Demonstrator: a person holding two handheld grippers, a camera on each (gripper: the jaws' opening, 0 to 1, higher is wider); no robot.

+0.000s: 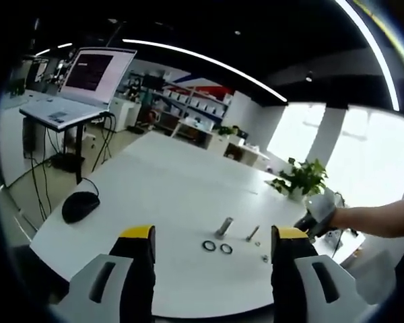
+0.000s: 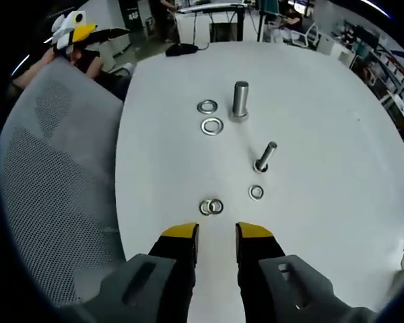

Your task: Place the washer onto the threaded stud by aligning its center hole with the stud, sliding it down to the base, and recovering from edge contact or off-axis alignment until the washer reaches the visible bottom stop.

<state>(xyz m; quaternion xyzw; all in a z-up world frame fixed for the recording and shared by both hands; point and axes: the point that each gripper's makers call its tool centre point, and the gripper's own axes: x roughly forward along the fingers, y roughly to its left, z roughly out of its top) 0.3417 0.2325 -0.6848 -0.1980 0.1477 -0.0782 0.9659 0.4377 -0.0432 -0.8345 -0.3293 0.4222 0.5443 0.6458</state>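
While the right claw [image 2: 217,241] hovers low over the white counter [image 2: 323,101], its yellow-tipped jaws stand a narrow gap apart with nothing between them. Just ahead of those tips lie two small washers [image 2: 211,206], touching or overlapping; I cannot tell which. A third small washer [image 2: 256,192] lies to their right, near the foot of the thin threaded stud [image 2: 265,156], which stands upright with what may be a washer around its base, though that part is too small to read. Farther on, a thick stud [image 2: 240,99] stands upright, with two larger washers [image 2: 209,116] lying flat just beside it, one past the other. A mesh chair back [image 2: 54,175] sits off the counter's edge.

In the left gripper view, the left claw [image 1: 214,237] is released, its jaws wide apart and empty, held well back from the studs. A computer mouse [image 1: 80,205] rests near the counter's edge, a laptop [image 1: 81,87] stands on a stand beyond, and a potted plant [image 1: 300,179] sits at the far side.
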